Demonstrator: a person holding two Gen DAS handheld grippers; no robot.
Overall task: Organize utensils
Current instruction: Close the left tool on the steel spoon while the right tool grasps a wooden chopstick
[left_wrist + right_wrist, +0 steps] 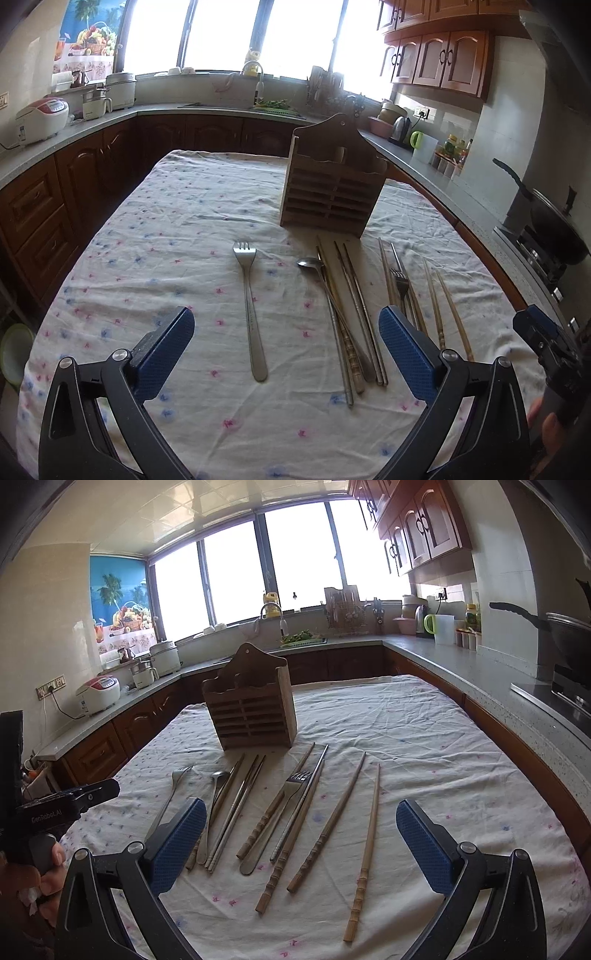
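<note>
- Hovering both tools over the table, I have the left gripper point(286, 332) spread wide with nothing between its blue pads, and the right gripper point(301, 823) spread wide and empty too.
- My utensils all lie flat on the flowered tablecloth point(166, 221), in front of the wooden holder point(328, 192), which stands upright at the far side. The lone fork point(251, 302) lies apart on the left. The spoon point(314, 264) touches a tight bundle of chopsticks point(351, 306).
- On the right, a second fork point(291, 786) lies among more chopsticks, and two bamboo chopsticks point(364, 849) lie a little apart from each other.
- My biggest worry is the crowded bundle: closing on the spoon could drag a neighbouring chopstick along, or scatter the rest.
- Thin, flat metal on soft cloth looks hard to pinch. I judge the pads may bunch the fabric, or the handle may slip out.
- A long utensil held near one end may swing, miss a slot, or knock the holder, which looks light and could tip.
- My two grippers sit close together, so reaching across could make them collide.
- For writing, I read "GenRobot.AI" on the left tool's body in the right wrist view. The lone fork's handle bears a stamp, too small to read.
</note>
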